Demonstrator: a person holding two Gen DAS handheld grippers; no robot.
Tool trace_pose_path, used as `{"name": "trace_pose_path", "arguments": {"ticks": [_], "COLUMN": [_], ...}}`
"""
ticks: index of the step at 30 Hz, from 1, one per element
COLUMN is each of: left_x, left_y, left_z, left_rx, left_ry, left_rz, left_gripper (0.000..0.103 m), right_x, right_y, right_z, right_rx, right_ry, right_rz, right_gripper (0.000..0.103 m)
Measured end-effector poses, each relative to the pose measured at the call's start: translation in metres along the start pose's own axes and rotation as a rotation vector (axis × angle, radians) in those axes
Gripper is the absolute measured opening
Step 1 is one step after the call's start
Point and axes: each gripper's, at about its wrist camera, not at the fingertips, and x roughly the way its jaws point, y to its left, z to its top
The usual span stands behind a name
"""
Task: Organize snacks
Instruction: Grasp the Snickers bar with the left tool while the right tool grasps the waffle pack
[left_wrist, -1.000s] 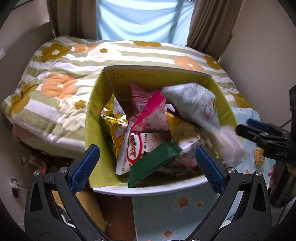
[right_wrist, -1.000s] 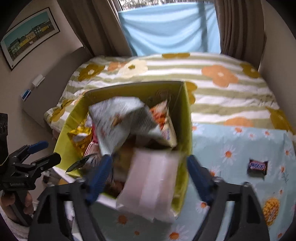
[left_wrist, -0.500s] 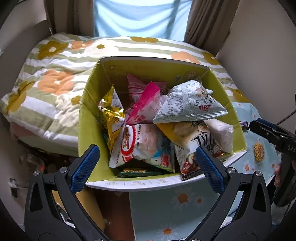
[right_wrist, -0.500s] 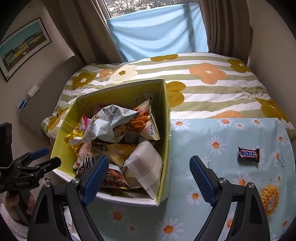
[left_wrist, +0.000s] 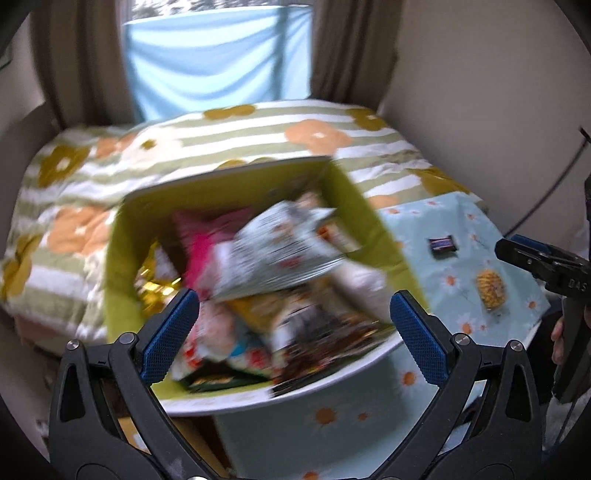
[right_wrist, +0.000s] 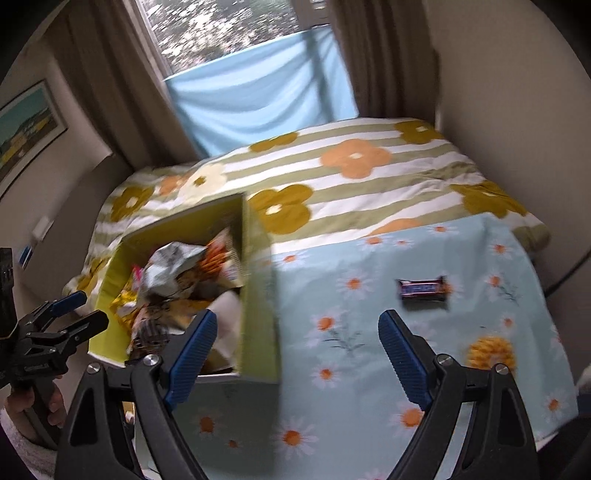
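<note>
A yellow-green cardboard box (left_wrist: 122, 266) (right_wrist: 258, 295), blurred, stands on the left part of the table, heaped with snack bags. A silver-grey bag (left_wrist: 280, 251) (right_wrist: 170, 269) lies on top. My left gripper (left_wrist: 291, 306) hangs open and empty over the box's near edge. My right gripper (right_wrist: 295, 321) is open and empty above the cloth just right of the box. A small dark chocolate bar (right_wrist: 424, 290) (left_wrist: 441, 245) lies alone on the cloth, ahead and right of the right gripper. Each gripper shows in the other's view: right gripper (left_wrist: 517, 247), left gripper (right_wrist: 88, 308).
The table wears a light blue daisy cloth (right_wrist: 369, 369) and its right edge drops off near the wall. Behind it lies a bed with a striped, flowered quilt (right_wrist: 369, 166), then curtains and a window. A hand (right_wrist: 22, 402) holds the left gripper's handle.
A white bag that was dropping from between the right gripper's fingers now lies in the box. Both grippers have drawn back and swung right; the chocolate bar now shows in the left wrist view.
</note>
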Motion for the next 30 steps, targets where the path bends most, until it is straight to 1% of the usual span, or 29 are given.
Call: {"name": "trace_pose_path", "arguments": {"ticks": [4,5,6,7,10,12,16,19,23,26,30], "left_x": [0.007,0.011,0.014,0.017,0.033,0.049,0.08,0.106,0.141,0.166,0.188], "left_y": [-0.043,-0.057,-0.069,-0.08,-0.116,-0.142,-0.187,-0.218,-0.249,-0.263,-0.272], "left_z": [0.017,0.021,0.024,0.027,0.035,0.04,0.048,0.056,0.061,0.062,0.057], "left_rx": [0.084,0.106,0.122,0.133,0.154,0.17,0.211,0.248,0.273,0.28,0.296], "left_ry": [-0.009,-0.013,-0.015,-0.014,0.001,0.024,0.07,0.104,0.168,0.21,0.25], "left_rz": [-0.04,-0.048,-0.056,-0.067,-0.103,-0.119,-0.138,-0.138,-0.131,-0.115,-0.095], "left_gripper": [0.103,0.103,0.103,0.103,0.103,0.103,0.102,0.102,0.102,0.102,0.102], "right_x": [-0.017,-0.021,-0.023,-0.026,-0.03,-0.03,-0.026,-0.017,-0.005,0.013,0.043], "right_y": [-0.038,-0.05,-0.058,-0.072,-0.105,-0.125,-0.161,-0.186,-0.203,-0.212,-0.221], "right_z": [-0.001,-0.001,-0.002,-0.004,-0.007,-0.011,-0.021,-0.03,-0.041,-0.047,-0.056], "right_rx": [0.033,0.04,0.044,0.053,0.074,0.07,0.071,0.089,0.066,0.053,0.066], "right_ry": [-0.018,-0.022,-0.02,-0.014,-0.005,0.004,0.06,0.136,0.184,0.221,0.278], "right_rz": [-0.063,-0.078,-0.085,-0.095,-0.117,-0.142,-0.179,-0.168,-0.149,-0.139,-0.131], "right_gripper": [0.087,0.09,0.095,0.103,0.103,0.103,0.103,0.103,0.103,0.103,0.103]}}
